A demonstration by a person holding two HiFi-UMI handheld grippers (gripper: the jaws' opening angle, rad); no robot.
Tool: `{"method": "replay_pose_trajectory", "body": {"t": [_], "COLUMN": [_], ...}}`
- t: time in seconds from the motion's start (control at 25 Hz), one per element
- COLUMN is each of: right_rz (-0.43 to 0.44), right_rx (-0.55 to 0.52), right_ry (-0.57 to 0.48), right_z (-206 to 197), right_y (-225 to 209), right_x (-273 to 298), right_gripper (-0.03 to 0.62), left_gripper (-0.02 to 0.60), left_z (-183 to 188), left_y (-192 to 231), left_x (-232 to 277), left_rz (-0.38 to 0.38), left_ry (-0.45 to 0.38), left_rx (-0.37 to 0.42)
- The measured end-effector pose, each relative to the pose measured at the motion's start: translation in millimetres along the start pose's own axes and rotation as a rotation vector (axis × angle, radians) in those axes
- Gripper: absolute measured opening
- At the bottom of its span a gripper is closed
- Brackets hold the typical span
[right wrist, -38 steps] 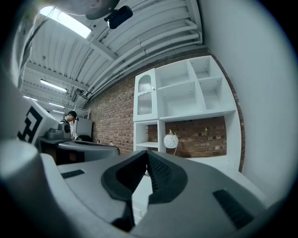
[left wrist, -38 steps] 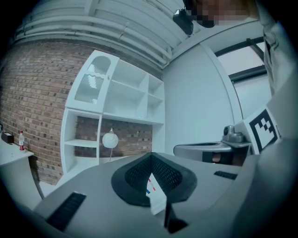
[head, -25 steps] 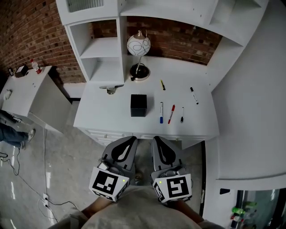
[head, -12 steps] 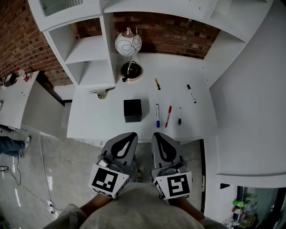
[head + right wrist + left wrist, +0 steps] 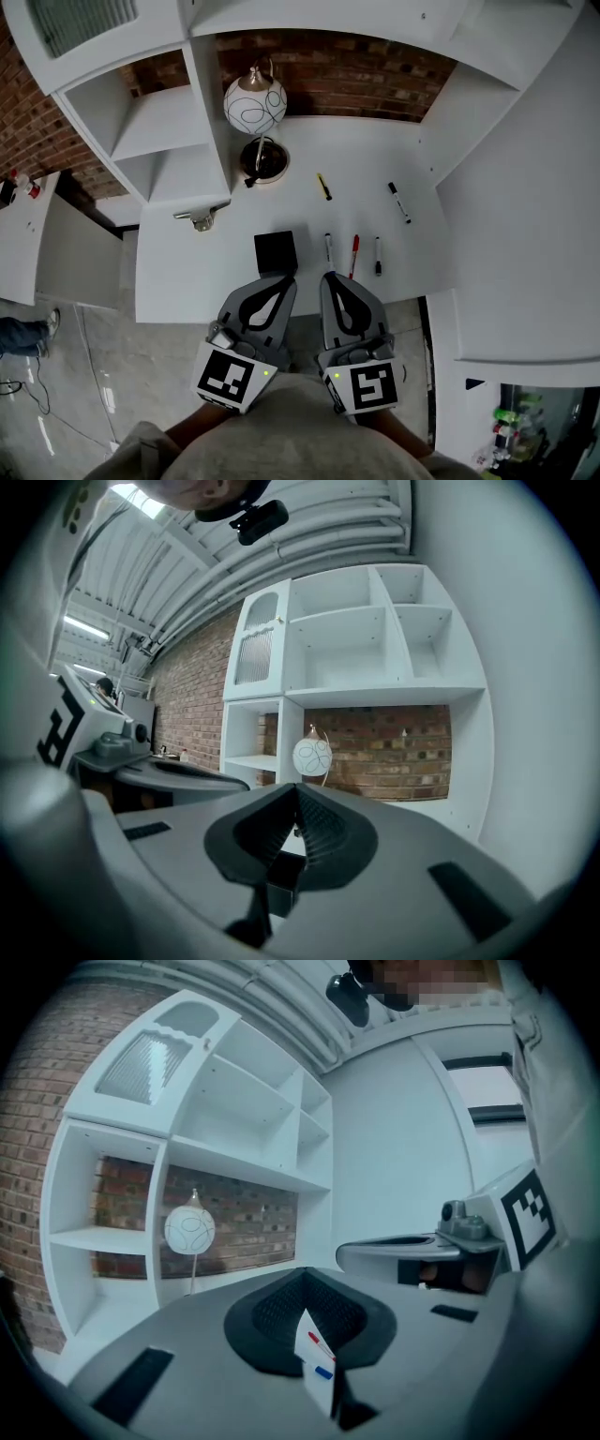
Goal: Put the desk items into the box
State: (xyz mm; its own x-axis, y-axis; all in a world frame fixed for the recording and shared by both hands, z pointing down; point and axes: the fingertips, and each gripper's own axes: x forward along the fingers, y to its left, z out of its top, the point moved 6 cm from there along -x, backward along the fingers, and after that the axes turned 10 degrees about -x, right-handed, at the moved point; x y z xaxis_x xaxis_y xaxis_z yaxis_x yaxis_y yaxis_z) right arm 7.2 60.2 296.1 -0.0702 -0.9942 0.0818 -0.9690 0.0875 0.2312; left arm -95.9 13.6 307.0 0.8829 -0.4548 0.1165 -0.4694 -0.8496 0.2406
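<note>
On the white desk [image 5: 187,272], a small black box [image 5: 274,251] stands near the front edge. To its right lie a blue-capped pen [image 5: 328,248], a red pen [image 5: 354,253] and a black pen [image 5: 378,255]. Farther back are a yellow marker [image 5: 323,186] and a black-and-white marker [image 5: 399,202]. My left gripper [image 5: 284,281] [image 5: 307,1288] is shut and empty, its tip at the desk's front edge just before the box. My right gripper [image 5: 330,278] [image 5: 295,799] is shut and empty beside it, short of the blue-capped pen. Red and blue pen marks show through the left jaws' slit.
A round white lamp [image 5: 255,103] [image 5: 189,1230] [image 5: 312,757] stands on a dark base [image 5: 265,159] at the back. A metal clip [image 5: 197,218] lies at the left. White shelves [image 5: 159,141] rise at the back left, a white wall panel [image 5: 525,216] at the right, grey floor [image 5: 84,375] below.
Both grippers have come forward side by side to the desk's front edge, still shut. The desk and its items now sit closer in the head view.
</note>
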Motion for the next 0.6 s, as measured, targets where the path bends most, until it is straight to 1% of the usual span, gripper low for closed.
{"method": "replay_pose_trajectory", "body": {"t": [0.12, 0.32, 0.48, 0.6], "right_rz": [-0.023, -0.033, -0.042, -0.029], "right_rx": [0.005, 0.012, -0.007, -0.023], "right_ry": [0.020, 0.063, 0.075, 0.089], "right_z": [-4, -12, -22, -31], "right_y": [-2, -6, -14, -19], "right_x": [10, 18, 24, 30], "right_gripper": [0.017, 0.017, 0.017, 0.017], "left_gripper": [0.008, 0.008, 0.008, 0.008], "left_z": [-1, -7, -15, -21], "left_y": [8, 14, 16, 17], "left_x": [10, 25, 39, 49], "left_rz": [-0.030, -0.050, -0.073, -0.071], "left_ry": [0.012, 0.022, 0.020, 0.026], "left_rx": [0.000, -0.014, 0.006, 0.022]}}
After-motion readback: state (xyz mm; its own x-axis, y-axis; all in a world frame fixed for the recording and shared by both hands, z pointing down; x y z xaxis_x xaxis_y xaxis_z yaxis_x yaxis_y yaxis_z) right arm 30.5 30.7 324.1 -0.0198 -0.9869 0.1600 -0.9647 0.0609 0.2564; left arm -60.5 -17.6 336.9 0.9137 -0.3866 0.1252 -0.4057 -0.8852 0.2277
